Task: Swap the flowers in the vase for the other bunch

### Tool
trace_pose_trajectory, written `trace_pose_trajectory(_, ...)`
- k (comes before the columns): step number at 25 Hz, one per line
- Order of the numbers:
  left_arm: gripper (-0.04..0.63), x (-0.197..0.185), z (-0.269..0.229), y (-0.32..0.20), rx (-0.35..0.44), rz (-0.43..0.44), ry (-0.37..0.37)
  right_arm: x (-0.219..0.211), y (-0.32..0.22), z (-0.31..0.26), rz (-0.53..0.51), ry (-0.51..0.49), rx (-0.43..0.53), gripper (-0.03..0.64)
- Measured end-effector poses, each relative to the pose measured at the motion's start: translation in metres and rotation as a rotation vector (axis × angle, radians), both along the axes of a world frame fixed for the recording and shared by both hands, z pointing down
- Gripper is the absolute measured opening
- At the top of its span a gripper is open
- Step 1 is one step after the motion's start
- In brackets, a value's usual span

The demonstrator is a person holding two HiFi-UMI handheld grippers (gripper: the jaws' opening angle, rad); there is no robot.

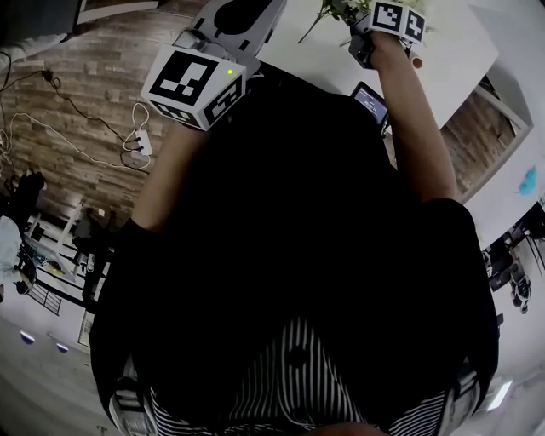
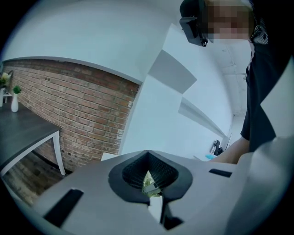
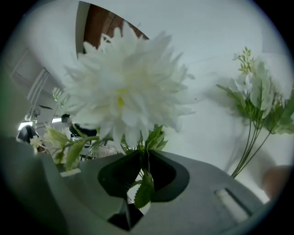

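Observation:
My right gripper (image 3: 146, 153) is shut on the green stem of a bunch with one big white bloom (image 3: 124, 92), which fills the right gripper view; a leaf hangs in the hollow behind the jaw tips. Beyond it to the right stands a second bunch (image 3: 257, 101) of small pale flowers on long thin stems, against a white surface. In the head view the right gripper's marker cube (image 1: 398, 21) is at the top edge with greenery (image 1: 341, 10) beside it. My left gripper (image 2: 148, 153) has its tips together, pointing at a white wall; a pale green scrap (image 2: 150, 183) shows in its hollow.
A white table (image 1: 460, 51) runs along the top of the head view, with a small dark device (image 1: 370, 100) near its edge. Cables and a power strip (image 1: 140, 140) lie on the wooden floor. A brick wall (image 2: 78, 110) and a dark table (image 2: 23, 133) are at the left.

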State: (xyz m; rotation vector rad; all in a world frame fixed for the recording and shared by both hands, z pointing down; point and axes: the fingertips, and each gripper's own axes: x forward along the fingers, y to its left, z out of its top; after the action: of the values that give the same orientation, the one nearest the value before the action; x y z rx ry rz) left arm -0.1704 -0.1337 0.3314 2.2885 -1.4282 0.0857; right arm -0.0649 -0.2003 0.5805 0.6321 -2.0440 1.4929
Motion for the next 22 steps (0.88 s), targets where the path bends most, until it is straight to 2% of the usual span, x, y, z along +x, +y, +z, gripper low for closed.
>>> trace_pose_trajectory(3, 0.005, -0.006, 0.005, 0.002, -0.010, -0.007, 0.002, -0.004, 0.002, 0.021, 0.026, 0.017, -0.038, 0.069)
trace_pose_trajectory(6, 0.005, -0.015, 0.008, 0.002, -0.016, -0.020, 0.004, -0.007, 0.003, 0.034, 0.037, 0.033, -0.066, 0.120)
trace_pose_trajectory(18, 0.005, 0.006, 0.004, 0.014, -0.008, -0.017, 0.003, 0.017, 0.009, 0.024, 0.050, 0.040, -0.018, 0.174)
trace_pose_trajectory(20, 0.005, 0.011, 0.002, 0.016, -0.009, -0.015, 0.004, 0.035, 0.002, 0.014, 0.100, 0.071, 0.021, 0.178)
trace_pose_trajectory(22, 0.005, 0.014, 0.000, 0.016, -0.011, -0.011, 0.007, 0.064, -0.016, 0.001, 0.196, 0.115, 0.067, 0.178)
